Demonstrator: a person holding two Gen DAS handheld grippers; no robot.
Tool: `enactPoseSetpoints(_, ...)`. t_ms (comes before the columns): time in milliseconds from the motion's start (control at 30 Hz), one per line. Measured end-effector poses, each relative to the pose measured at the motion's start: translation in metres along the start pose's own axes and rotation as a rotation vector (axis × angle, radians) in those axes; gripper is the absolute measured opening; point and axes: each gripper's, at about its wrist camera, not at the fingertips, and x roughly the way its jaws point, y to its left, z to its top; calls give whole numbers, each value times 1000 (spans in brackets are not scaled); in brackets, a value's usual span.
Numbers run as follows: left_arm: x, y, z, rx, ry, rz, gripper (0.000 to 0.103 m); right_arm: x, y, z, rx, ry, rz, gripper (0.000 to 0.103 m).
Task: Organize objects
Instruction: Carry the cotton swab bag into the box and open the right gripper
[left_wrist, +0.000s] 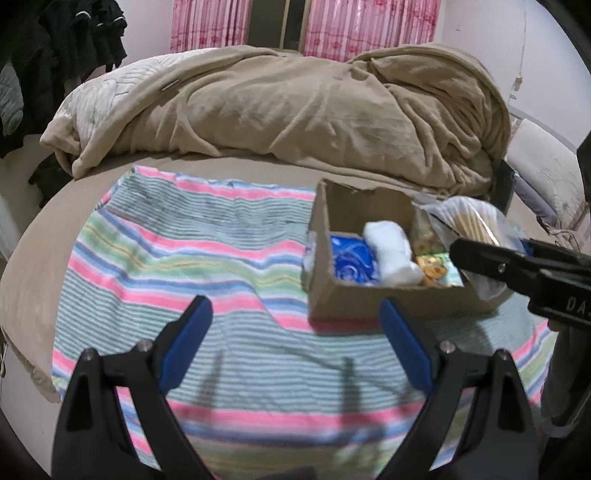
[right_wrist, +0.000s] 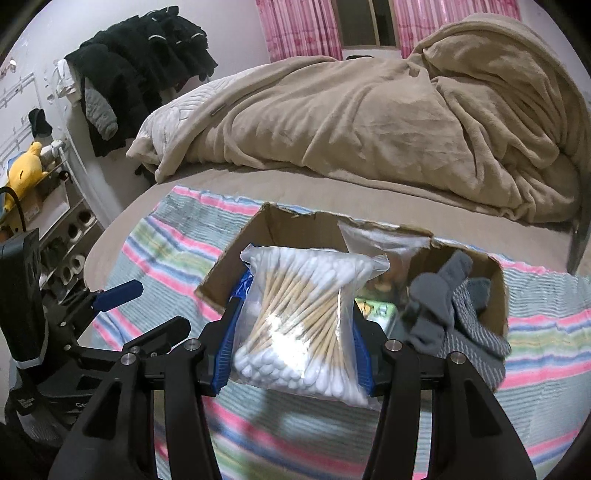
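Observation:
A cardboard box (left_wrist: 332, 295) sits on a striped towel (left_wrist: 177, 266) on the bed. It holds a blue item (left_wrist: 351, 260), a white roll (left_wrist: 391, 251) and a green packet (left_wrist: 439, 271). My left gripper (left_wrist: 295, 314) is open and empty above the towel, just left of the box. My right gripper (right_wrist: 295, 328) is shut on a clear bag of cotton swabs (right_wrist: 303, 314) and holds it above the near side of the box (right_wrist: 229, 273). The bag also shows in the left wrist view (left_wrist: 476, 221). Grey socks (right_wrist: 454, 310) hang over the box's right part.
A rumpled beige blanket (left_wrist: 295, 110) lies behind the box. Dark clothes (right_wrist: 140, 70) hang at the left wall. A shelf with a yellow plush toy (right_wrist: 26, 170) stands left of the bed.

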Motion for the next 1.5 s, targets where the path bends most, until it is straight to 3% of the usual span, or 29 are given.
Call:
enactPoseSetpoints(433, 21, 16, 10, -43, -6, -19, 97, 65, 6, 19, -24, 75, 6, 55)
enactPoseSetpoints(767, 21, 15, 7, -45, -5, -10, 97, 86, 13, 16, -46, 92, 21, 56)
enactPoseSetpoints(867, 19, 13, 5, -32, -2, 7, 97, 85, 9, 16, -24, 88, 40, 57)
enactPoseSetpoints(1000, 14, 11, 1, -30, 1, 11, 97, 75, 9, 16, -20, 75, 31, 69)
enactPoseSetpoints(1500, -35, -15, -11, 0, -28, 2, 97, 4, 8, -9, -9, 43, -18, 69)
